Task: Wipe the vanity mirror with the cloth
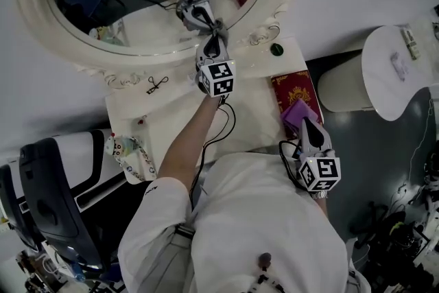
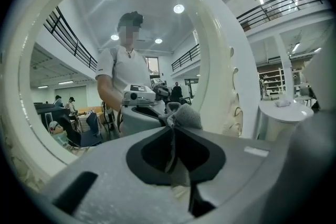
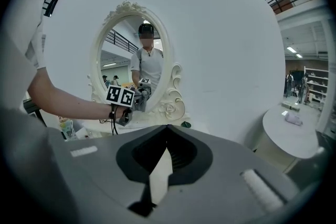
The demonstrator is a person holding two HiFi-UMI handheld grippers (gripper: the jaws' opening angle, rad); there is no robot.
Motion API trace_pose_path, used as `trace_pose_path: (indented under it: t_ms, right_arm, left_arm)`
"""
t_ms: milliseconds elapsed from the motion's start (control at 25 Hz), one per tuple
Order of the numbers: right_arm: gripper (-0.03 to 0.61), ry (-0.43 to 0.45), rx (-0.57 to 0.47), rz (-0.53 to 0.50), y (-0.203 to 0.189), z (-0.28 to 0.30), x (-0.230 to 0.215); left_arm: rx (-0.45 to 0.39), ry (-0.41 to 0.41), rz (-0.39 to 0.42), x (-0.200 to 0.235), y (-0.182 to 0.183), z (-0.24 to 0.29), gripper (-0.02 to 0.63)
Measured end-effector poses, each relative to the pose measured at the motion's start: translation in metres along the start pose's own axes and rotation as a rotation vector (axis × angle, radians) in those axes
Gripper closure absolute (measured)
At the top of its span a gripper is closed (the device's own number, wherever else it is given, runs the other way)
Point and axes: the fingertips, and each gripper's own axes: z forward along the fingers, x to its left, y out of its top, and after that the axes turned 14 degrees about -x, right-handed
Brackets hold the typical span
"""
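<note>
The oval vanity mirror (image 1: 41,17) in a cream ornate frame stands at the back of the white vanity top (image 1: 164,113). My left gripper (image 1: 217,34) is shut on a grey cloth (image 1: 219,28) and holds it against the glass near the lower edge. In the left gripper view the cloth (image 2: 186,115) bunches out past the shut gripper (image 2: 176,126), with the mirror (image 2: 79,86) filling the view. My right gripper (image 1: 306,121) hangs back at the right, shut and empty, pointed at the mirror (image 3: 131,60) from a distance. The left gripper's marker cube (image 3: 121,96) shows in the right gripper view.
A red patterned box (image 1: 291,89) with a purple cloth (image 1: 300,113) lies at the vanity's right end, below the right gripper. A small green object (image 1: 276,49) and a black clip (image 1: 156,84) sit near the frame. A round white side table (image 1: 394,72) stands right, a black chair (image 1: 41,195) left.
</note>
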Motion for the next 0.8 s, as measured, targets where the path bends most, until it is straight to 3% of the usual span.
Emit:
trace_pose_path:
  t_ms: [160, 560, 800]
  right_arm:
    - [0.571, 0.033, 0.015, -0.013, -0.004, 0.005, 0.006]
    - [0.571, 0.172, 0.03, -0.052, -0.003, 0.023, 0.031]
    - [0.571, 0.229, 0.033, -0.043, -0.005, 0.03, 0.042]
  left_arm:
    - [0.022, 0.029, 0.019, 0.021, -0.013, -0.007, 0.591]
    - [0.117, 0.2, 0.056, 0.099, -0.045, -0.048, 0.59]
    - [0.104, 0.342, -0.021, 0.147, -0.039, -0.073, 0.591]
